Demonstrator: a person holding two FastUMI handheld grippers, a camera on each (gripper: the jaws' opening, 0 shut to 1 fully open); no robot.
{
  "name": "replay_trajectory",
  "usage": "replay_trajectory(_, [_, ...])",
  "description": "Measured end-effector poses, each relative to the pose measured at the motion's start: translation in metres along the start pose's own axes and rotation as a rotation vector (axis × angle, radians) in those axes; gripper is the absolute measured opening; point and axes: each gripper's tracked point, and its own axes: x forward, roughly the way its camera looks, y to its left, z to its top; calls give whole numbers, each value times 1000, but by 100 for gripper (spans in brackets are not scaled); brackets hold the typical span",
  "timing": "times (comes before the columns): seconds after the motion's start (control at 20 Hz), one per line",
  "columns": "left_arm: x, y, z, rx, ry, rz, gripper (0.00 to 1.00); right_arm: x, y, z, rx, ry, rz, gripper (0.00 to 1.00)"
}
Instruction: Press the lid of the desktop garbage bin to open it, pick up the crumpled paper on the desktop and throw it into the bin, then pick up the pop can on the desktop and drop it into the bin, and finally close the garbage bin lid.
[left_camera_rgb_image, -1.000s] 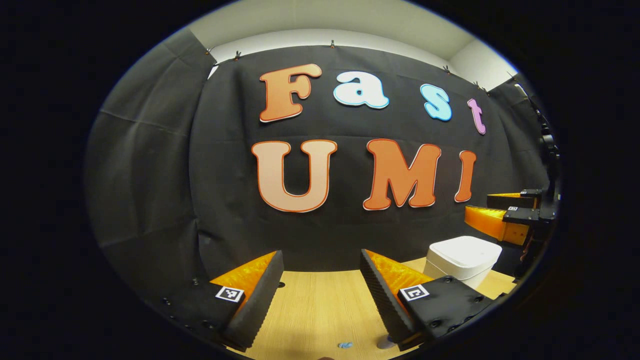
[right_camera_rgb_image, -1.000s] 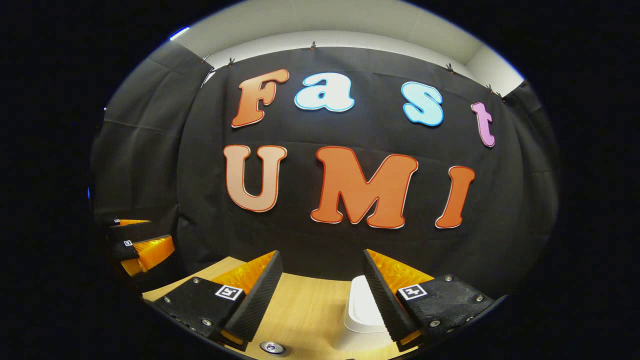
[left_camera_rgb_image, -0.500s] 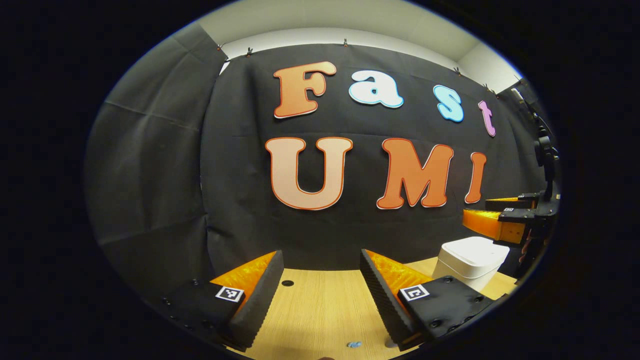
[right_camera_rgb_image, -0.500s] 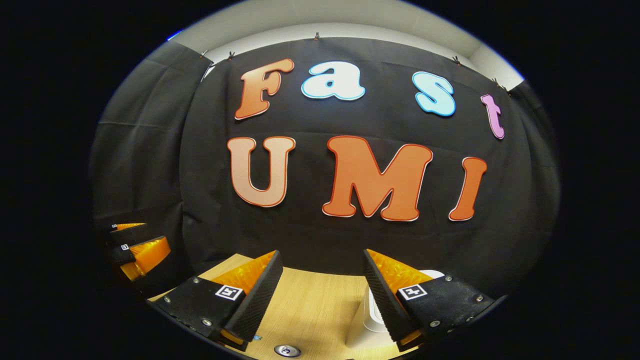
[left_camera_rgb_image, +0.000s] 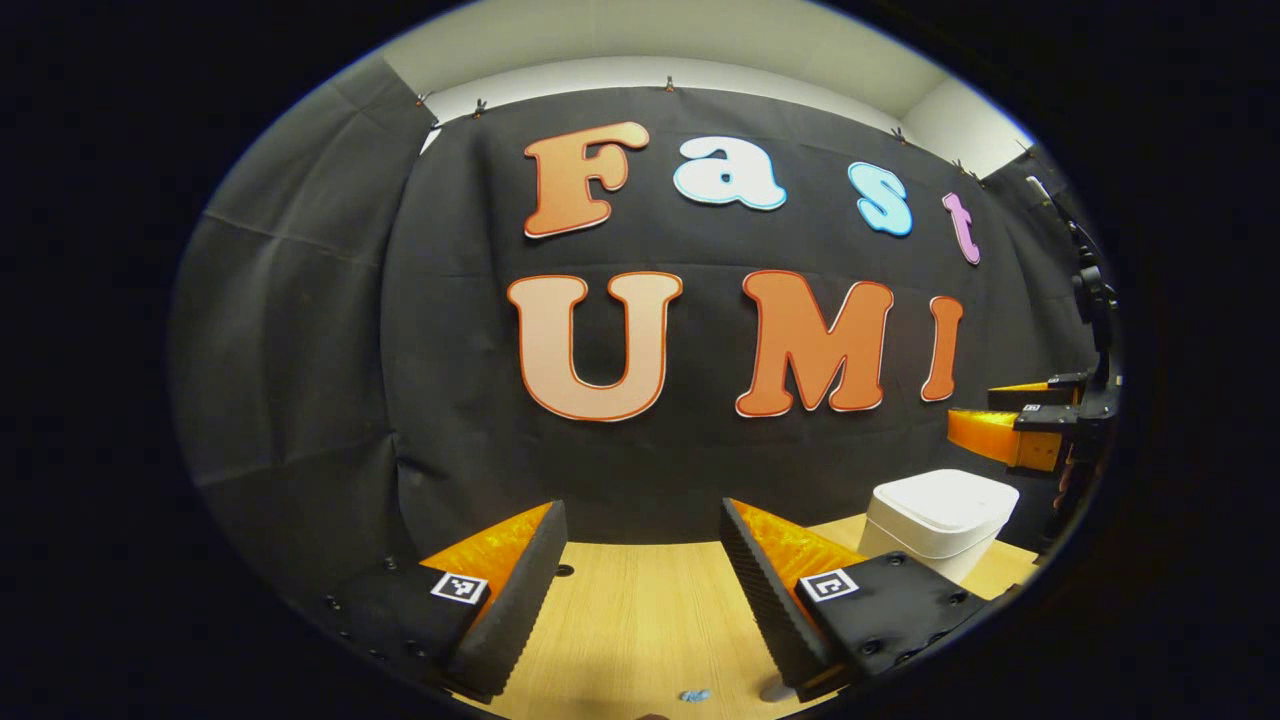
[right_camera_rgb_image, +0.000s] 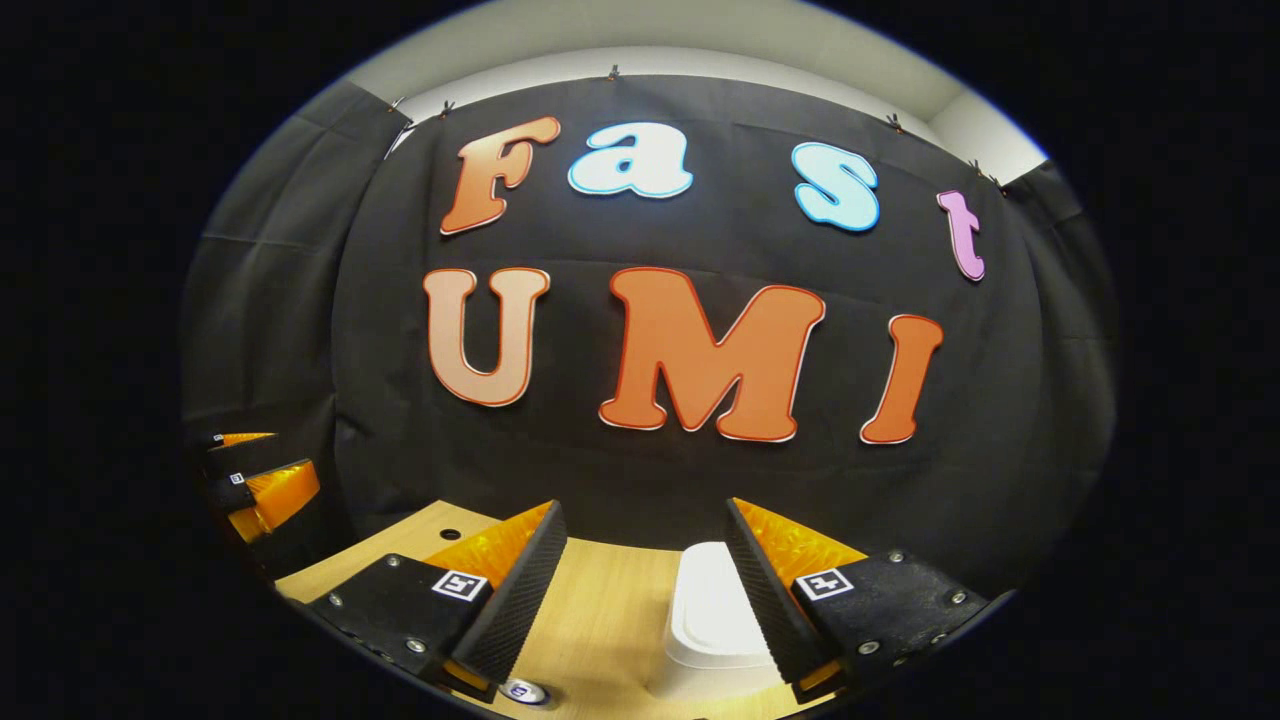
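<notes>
The white desktop bin (left_camera_rgb_image: 940, 512) stands on the wooden table (left_camera_rgb_image: 640, 620) at the right, its lid down. In the right gripper view the same bin (right_camera_rgb_image: 708, 615) sits just ahead, partly behind my right-hand finger. The silver top of the pop can (right_camera_rgb_image: 524, 691) peeks out at the bottom edge, below the left-hand finger. My left gripper (left_camera_rgb_image: 640, 590) hovers over bare table, open, with nothing between its fingers. My right gripper (right_camera_rgb_image: 640, 590) is open too and holds nothing. It also appears above the bin as the right gripper (left_camera_rgb_image: 972, 408).
A small bluish speck (left_camera_rgb_image: 693, 694) lies on the table near the front edge. A round hole (left_camera_rgb_image: 565, 570) marks the tabletop near the black cloth wall. The left gripper (right_camera_rgb_image: 290, 455) shows at the far left, apart from the bin.
Both views swayed slightly right, then back left. The bin has slid back between the right gripper's fingers in its view. Both grippers stay open.
</notes>
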Motion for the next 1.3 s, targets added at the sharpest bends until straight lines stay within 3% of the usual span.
replay_trajectory(0.2, [0,-29,5,18,-10,-13,98,-2,-52,-12,-20,29,-48,90])
replay_trajectory(0.4, [-1,-53,3,22,3,-6,98,-2,-87,-28,18,69,-40,67])
replay_trajectory(0.45, [0,-58,3,26,10,-4,98,-3,-93,-35,33,79,-34,48])
replay_trajectory(0.5, [-1,-61,3,31,15,0,98,-1,-100,-39,43,92,-40,47])
replay_trajectory(0.65, [-1,-69,3,47,23,14,98,4,-122,-58,86,131,-59,1])
replay_trajectory(1.0, [-7,-80,-3,58,46,44,98,15,-115,-112,105,269,41,1])
replay_trajectory(1.3, [-13,-82,-7,65,65,64,98,25,-108,-142,99,353,78,1])
